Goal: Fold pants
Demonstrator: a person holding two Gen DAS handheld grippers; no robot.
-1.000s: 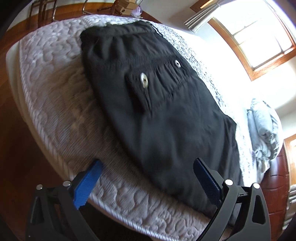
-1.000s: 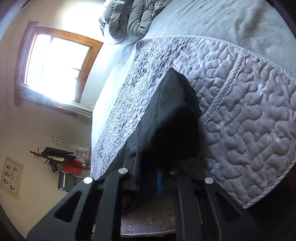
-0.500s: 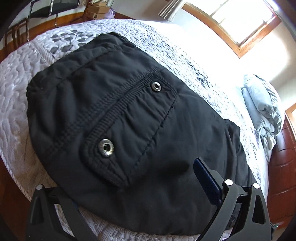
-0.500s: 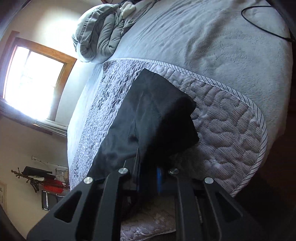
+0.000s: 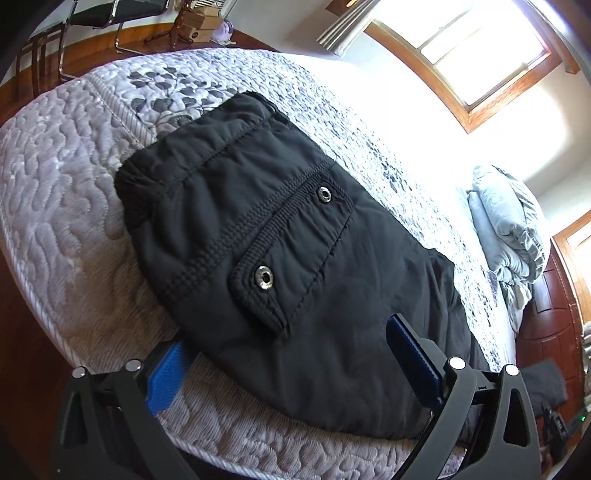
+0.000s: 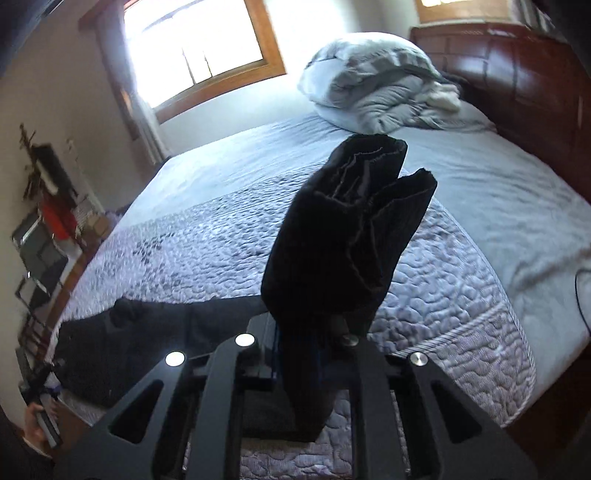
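Observation:
The black pants (image 5: 280, 258) lie on the quilted bed cover, waistband at the far left, a flap pocket with two metal snaps facing up. My left gripper (image 5: 291, 369) is open, its blue pads (image 5: 166, 376) straddling the near edge of the pants above the mattress edge. My right gripper (image 6: 306, 354) is shut on the leg-end of the pants (image 6: 347, 236), which it holds lifted and standing up above the bed. The rest of the pants trails off to the left (image 6: 147, 332) in the right wrist view.
The bed has a grey quilted cover (image 5: 62, 206) and a plain grey sheet (image 6: 498, 206). A bundled grey duvet (image 6: 376, 81) lies by the wooden headboard (image 6: 517, 74). Chairs and boxes (image 5: 110, 14) stand on the wooden floor beyond the foot of the bed.
My right gripper has lifted and swung the leg-end of the pants upward. My left gripper moved in close over the pants, then drew back a little.

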